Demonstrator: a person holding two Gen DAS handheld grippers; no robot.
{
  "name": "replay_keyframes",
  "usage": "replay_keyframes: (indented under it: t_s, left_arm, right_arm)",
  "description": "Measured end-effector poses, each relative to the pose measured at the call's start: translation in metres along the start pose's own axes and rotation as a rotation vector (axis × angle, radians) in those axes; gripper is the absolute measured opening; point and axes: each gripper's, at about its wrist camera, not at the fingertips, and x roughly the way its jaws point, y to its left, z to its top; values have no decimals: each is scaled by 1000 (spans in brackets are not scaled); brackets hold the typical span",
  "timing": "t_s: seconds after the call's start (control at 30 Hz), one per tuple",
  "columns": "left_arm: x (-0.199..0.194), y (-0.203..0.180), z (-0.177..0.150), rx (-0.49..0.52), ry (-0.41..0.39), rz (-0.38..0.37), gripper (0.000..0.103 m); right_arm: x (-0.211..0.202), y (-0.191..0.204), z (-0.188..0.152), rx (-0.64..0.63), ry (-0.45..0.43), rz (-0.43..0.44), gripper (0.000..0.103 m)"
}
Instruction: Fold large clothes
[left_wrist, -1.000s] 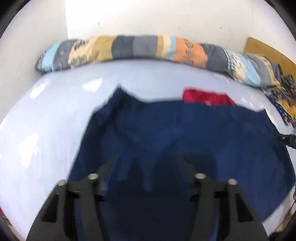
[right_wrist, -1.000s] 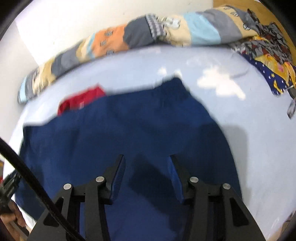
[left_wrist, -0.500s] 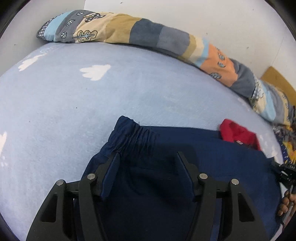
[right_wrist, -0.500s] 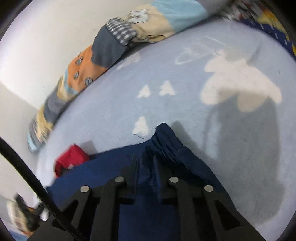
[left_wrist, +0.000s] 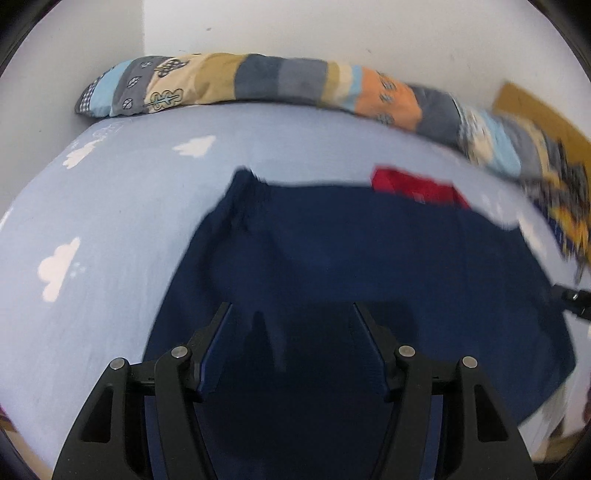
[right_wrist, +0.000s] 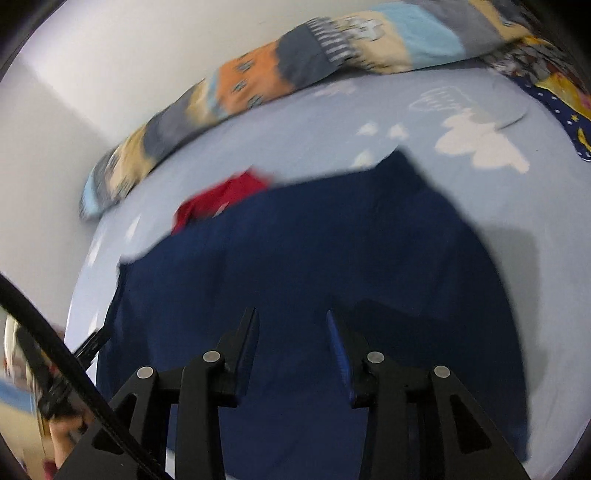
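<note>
- Both sets of jaws stand spread apart and grip nothing: the left gripper (left_wrist: 291, 310) and the right gripper (right_wrist: 291, 315) each hover over dark cloth, black fingers pointing forward.
- Navy garment (left_wrist: 351, 266), a large soft piece with a gathered, elastic-looking band at its far corner, lies spread flat on the bed, filling the middle of both views. Motion blur smears its edges.
- Bed sheet (left_wrist: 110, 221) is pale blue, smooth, printed with white cloud shapes.
- Red cloth (left_wrist: 417, 186), small and crumpled, peeks out at the far edge of the navy garment, touching it.
- Long patchwork bolster (left_wrist: 258, 79) in tan, grey, orange and light blue runs along the white wall at the far side of the bed.
- Only the right view shows a black cable (right_wrist: 55, 343) crossing the lower left corner and a large white cloud print beside the garment's far corner.
- Only the left view shows a brown board (left_wrist: 543, 110) against the wall at far right.
- Patterned yellow and dark blue fabric (right_wrist: 561, 99) lies at the bed's right edge.
</note>
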Motion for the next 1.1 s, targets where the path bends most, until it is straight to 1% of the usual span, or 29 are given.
replay_keyframes:
  t_s: [0.07,0.13,0.17,0.23,0.27,0.33,0.4,0.43,0.47,0.5,0.53,0.57,0.6,0.63,0.7,0.73,0.77,0.8,0.9,1.0,1.07,1.1]
  left_arm:
    - [-9,-12,-16,62,14,28,62]
    - [-13,-16,-30,88,44,29,62]
    - [-15,-16,-37,88,58,28,62]
    - [-20,-10,-48,62,77,50,62]
    - [-20,-9,-53,50,83,52,62]
    - [-17,-6,-63,23,105,46,62]
    - [-13,-11,-73,38,106,79,63]
    - [-14,-18,-78,66,88,109,63]
    - [-20,-26,-83,82,47,136,63]
    - [-25,-31,-86,84,15,124,63]
    - [-33,-40,-91,85,-21,79,63]
    - [-39,-48,-95,91,-53,64,63]
    - [-44,-56,-99,105,-85,56,63]
    - [-48,-69,-104,141,-111,39,63]
    - [-45,-87,-111,211,-117,40,63]
    - [-38,-94,-114,245,-98,48,63]
    - [-29,-98,-116,268,-61,55,64]
    - [-22,-99,-118,271,-38,64,64]
    - [-22,-98,-116,250,-58,55,65]
    - [-31,-99,-112,240,-88,35,65]
    - [-34,-96,-110,232,-104,38,66]
    - [-32,-98,-108,228,-101,39,66]
  right_arm:
    - [-4,14,-24,-46,19,12,43]
    - [-4,28,-50,-101,43,30,44]
    - [-4,33,-61,-119,56,36,44]
    - [1,43,-83,-153,82,48,44]
    - [5,46,-92,-170,97,41,44]
    - [17,48,-109,-199,135,-6,44]
    - [29,45,-119,-217,161,-48,45]
    - [30,46,-120,-224,160,-54,45]
    - [28,47,-119,-226,156,-56,45]
    - [23,49,-119,-230,140,-51,45]
    - [18,53,-120,-248,120,-40,45]
    - [11,60,-122,-287,95,-32,45]
    - [5,68,-126,-326,74,-32,45]
    - [3,74,-130,-359,63,-35,45]
    - [6,84,-141,-420,68,-73,45]
    - [14,84,-146,-435,94,-101,45]
    - [21,81,-146,-433,115,-113,46]
    - [26,76,-148,-420,131,-115,49]
    - [25,71,-147,-406,140,-104,50]
    - [8,65,-137,-362,92,-55,50]
    - [-3,59,-124,-322,45,-66,50]
    - [-7,53,-118,-293,19,-87,51]
